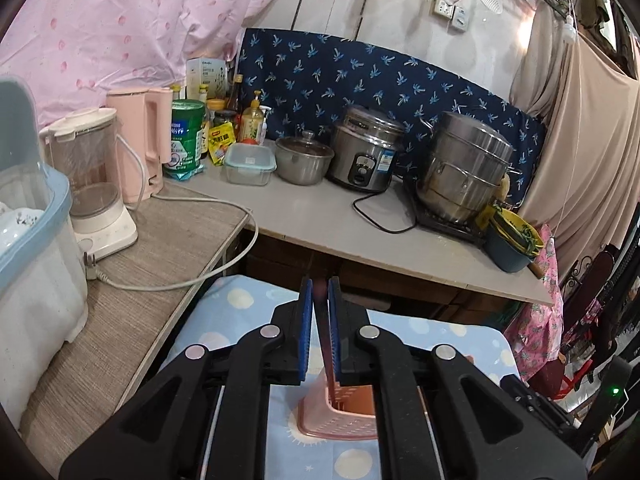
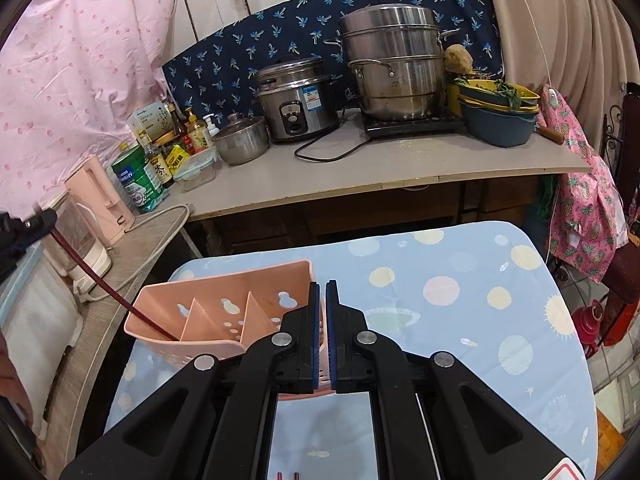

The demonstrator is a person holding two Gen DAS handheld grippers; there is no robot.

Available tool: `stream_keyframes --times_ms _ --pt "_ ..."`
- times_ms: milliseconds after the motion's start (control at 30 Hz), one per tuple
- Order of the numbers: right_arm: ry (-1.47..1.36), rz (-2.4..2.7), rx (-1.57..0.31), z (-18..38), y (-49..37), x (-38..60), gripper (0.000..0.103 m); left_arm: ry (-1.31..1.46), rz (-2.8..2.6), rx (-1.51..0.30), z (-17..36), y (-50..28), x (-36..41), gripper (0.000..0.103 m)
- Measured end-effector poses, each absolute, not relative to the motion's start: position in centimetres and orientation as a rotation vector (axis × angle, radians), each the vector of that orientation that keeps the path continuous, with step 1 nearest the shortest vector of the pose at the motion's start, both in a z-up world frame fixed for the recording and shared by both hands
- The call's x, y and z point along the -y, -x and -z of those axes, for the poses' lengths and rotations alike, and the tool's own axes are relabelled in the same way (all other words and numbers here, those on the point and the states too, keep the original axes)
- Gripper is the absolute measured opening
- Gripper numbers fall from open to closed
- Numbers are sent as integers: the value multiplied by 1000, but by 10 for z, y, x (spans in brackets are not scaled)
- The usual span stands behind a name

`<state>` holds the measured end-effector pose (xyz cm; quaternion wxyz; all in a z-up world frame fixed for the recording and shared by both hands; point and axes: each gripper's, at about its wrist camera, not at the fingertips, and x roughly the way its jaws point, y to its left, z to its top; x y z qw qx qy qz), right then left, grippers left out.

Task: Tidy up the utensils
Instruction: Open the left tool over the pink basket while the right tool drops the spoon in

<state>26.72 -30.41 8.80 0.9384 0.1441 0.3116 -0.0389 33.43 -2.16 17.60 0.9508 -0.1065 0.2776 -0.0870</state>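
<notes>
The left gripper pinches a dark chopstick over the pink holder; the right gripper's fingers, pressed together (holding nothing visible), sit at the holder's rim and could tip it.

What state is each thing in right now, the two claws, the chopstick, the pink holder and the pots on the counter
Left claw: shut on a dark red chopstick.
Chopstick: slanted, lower tip inside the holder's left compartment.
Right claw: shut, nothing held.
Pink utensil holder: upright on the dotted cloth, other two compartments empty.
Rice cooker: lid on.
Steamer pot: lid on, sitting on the cooktop.
Small pot: glass lid on.
</notes>
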Motion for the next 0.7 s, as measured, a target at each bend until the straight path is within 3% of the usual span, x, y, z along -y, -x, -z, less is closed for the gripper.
stream_keyframes --times_ms 133,267,400,700 --pt "-302 76 -630 -91 -257 306 6 217 162 -579 -171 -329 13 10" --pt "-304 63 -620 -95 -241 304 9 214 149 -578 -169 -315 4 20" --pt "-309 46 -614 -95 -219 298 15 184 135 -584 -164 -297 0 20" --pt "-271 21 -634 -79 -162 278 18 133 132 -639 -132 -250 -10 20"
